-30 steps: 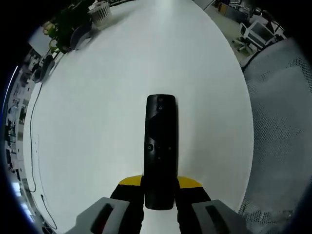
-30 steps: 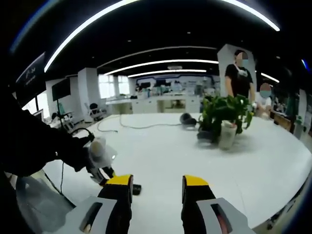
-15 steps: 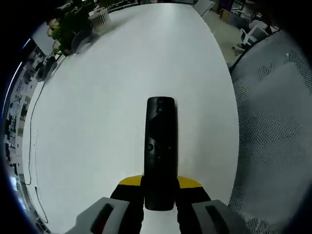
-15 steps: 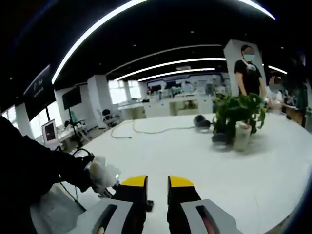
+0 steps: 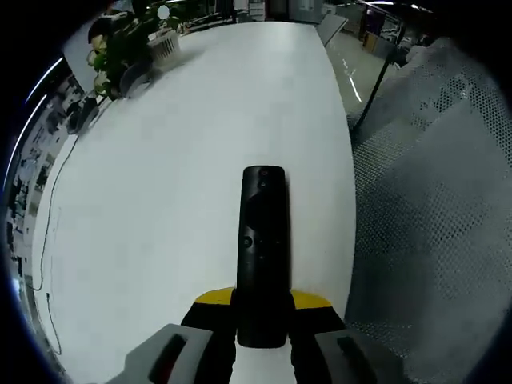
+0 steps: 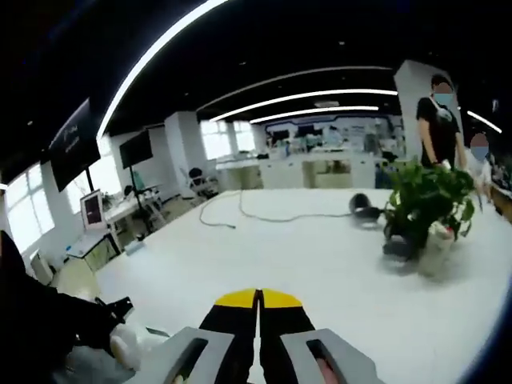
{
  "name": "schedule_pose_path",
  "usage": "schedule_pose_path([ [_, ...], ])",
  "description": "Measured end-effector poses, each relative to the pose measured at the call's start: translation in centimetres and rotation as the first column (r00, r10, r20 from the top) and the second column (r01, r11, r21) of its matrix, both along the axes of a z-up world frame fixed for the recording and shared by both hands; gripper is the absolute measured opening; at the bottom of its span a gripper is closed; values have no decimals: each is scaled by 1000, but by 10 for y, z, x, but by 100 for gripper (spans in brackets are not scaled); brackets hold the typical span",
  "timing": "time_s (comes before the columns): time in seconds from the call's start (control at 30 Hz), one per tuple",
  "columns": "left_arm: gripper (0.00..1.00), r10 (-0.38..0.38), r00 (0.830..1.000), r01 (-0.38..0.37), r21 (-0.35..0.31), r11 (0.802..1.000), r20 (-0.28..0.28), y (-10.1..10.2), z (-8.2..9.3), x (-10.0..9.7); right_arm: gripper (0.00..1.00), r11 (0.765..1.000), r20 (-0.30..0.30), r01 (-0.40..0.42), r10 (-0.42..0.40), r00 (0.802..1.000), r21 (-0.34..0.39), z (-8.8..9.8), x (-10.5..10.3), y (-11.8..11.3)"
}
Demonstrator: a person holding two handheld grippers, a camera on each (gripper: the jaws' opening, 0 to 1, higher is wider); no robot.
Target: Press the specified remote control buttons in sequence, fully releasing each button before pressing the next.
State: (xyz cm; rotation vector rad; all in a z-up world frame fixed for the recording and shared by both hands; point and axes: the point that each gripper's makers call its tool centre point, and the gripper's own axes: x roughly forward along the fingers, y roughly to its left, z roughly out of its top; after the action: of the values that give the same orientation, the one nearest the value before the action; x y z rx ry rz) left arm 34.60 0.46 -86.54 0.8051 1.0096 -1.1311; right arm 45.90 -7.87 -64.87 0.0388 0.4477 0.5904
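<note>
One hand-held gripper, the left, clamps the remote; the right hand-held gripper is closed, empty.

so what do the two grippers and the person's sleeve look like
Both the left gripper and the right gripper have grey bodies, black jaws and yellow tips. At the lower left of the right gripper view, the person wears a dark sleeve and a pale glove.

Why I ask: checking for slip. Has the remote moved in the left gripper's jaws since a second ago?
No. The remote sits the same between the left gripper jaws' yellow tips.
</note>
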Motion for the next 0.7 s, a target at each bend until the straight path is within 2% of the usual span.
schedule_pose_path([
  [0.13,24,43,999,-43,-45,998,8,-2,0,-6,0,1000,-75,-30,30,997,-6,-26,4,12],
  [0.23,24,75,997,-74,-82,994,12,-3,1,-10,0,999,-78,-26,23,997,-38,-42,8,14],
  [0.27,24,80,997,-78,-86,993,15,-3,1,-11,0,998,-97,-35,30,995,-48,-48,8,15],
  [0.37,24,109,994,-107,-124,987,17,-6,1,-17,0,993,-219,-93,74,973,-75,-78,0,19],
  [0.4,24,118,993,-115,-139,984,17,-7,1,-17,0,994,-248,-81,61,967,-71,-84,-2,18],
  [0.47,24,142,990,-135,-172,976,24,-7,2,-18,0,995,-269,-80,62,961,-55,-93,-3,18],
  [0.6,24,158,987,-149,-212,966,27,-8,1,-18,0,991,-380,-114,78,922,-74,-120,-18,15],
  [0.67,24,155,988,-147,-211,966,26,-10,1,-17,0,993,-411,-105,73,909,-56,-133,-22,13],
  [0.7,24,153,988,-145,-210,967,26,-10,1,-17,0,993,-442,-110,80,894,-43,-137,-26,15],
])
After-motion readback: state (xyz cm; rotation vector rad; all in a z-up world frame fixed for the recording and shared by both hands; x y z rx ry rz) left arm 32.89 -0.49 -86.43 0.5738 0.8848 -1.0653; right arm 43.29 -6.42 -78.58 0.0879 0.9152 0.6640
